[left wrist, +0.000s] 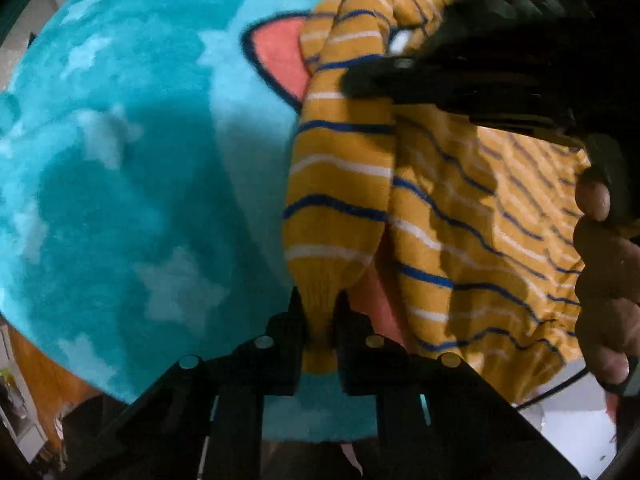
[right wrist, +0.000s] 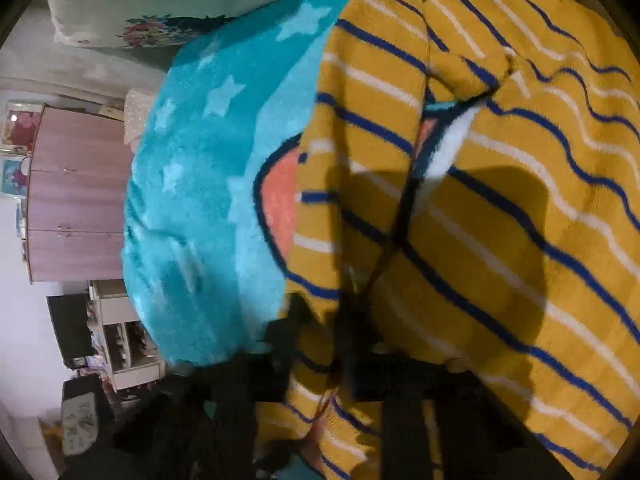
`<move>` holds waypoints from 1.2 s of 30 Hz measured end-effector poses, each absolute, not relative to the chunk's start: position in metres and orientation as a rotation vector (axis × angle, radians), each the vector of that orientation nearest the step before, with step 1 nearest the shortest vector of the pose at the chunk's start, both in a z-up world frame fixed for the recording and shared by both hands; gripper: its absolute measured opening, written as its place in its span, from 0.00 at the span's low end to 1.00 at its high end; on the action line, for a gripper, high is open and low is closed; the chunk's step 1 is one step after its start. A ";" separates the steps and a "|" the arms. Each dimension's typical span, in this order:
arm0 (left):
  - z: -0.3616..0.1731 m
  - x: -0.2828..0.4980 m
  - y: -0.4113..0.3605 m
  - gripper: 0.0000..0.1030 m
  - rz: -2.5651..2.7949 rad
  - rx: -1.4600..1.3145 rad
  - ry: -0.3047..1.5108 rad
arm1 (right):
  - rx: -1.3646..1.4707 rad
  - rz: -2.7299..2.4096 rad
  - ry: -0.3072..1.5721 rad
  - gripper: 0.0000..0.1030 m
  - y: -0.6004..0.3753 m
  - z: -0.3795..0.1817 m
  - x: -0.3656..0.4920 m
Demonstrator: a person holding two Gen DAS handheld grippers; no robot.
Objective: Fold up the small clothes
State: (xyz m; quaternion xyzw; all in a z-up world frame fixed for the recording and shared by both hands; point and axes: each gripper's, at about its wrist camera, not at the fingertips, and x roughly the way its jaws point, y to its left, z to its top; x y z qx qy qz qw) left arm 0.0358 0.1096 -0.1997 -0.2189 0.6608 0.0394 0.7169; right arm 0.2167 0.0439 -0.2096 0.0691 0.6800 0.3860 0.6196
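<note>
A small mustard-yellow sweater (left wrist: 460,216) with blue and white stripes hangs above a turquoise star-patterned blanket (left wrist: 120,160). My left gripper (left wrist: 319,320) is shut on the cuff of one sleeve (left wrist: 336,200). My right gripper (left wrist: 384,80) shows in the left wrist view as a black body held by a hand (left wrist: 604,280), shut on the sweater's upper part. In the right wrist view the sweater (right wrist: 500,200) fills the right half, and my right gripper (right wrist: 316,344) is shut on a fold of it near the bottom.
The blanket (right wrist: 208,184) carries a pink and dark-outlined cartoon shape (right wrist: 280,200). A floral pillow (right wrist: 160,12) lies beyond it. A wooden wardrobe (right wrist: 76,196) and cluttered shelves (right wrist: 120,336) stand at the left in the right wrist view.
</note>
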 end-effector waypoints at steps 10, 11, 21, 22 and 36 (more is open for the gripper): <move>-0.047 0.072 0.026 0.12 -0.349 -0.399 1.257 | 0.322 1.007 1.405 0.04 -0.044 -0.084 0.242; -0.048 0.079 0.013 0.12 -0.381 -0.375 1.257 | 0.296 0.987 1.390 0.04 -0.059 -0.077 0.245; -0.142 0.109 -0.059 0.42 -0.418 -0.313 1.396 | 0.225 0.631 1.571 0.05 -0.181 -0.222 0.281; -0.137 0.104 -0.046 0.46 -0.395 -0.342 1.373 | 0.268 0.627 1.579 0.07 -0.190 -0.232 0.280; -0.165 0.182 0.128 0.69 0.109 -0.736 1.241 | 0.304 0.880 1.312 0.74 -0.110 -0.123 0.338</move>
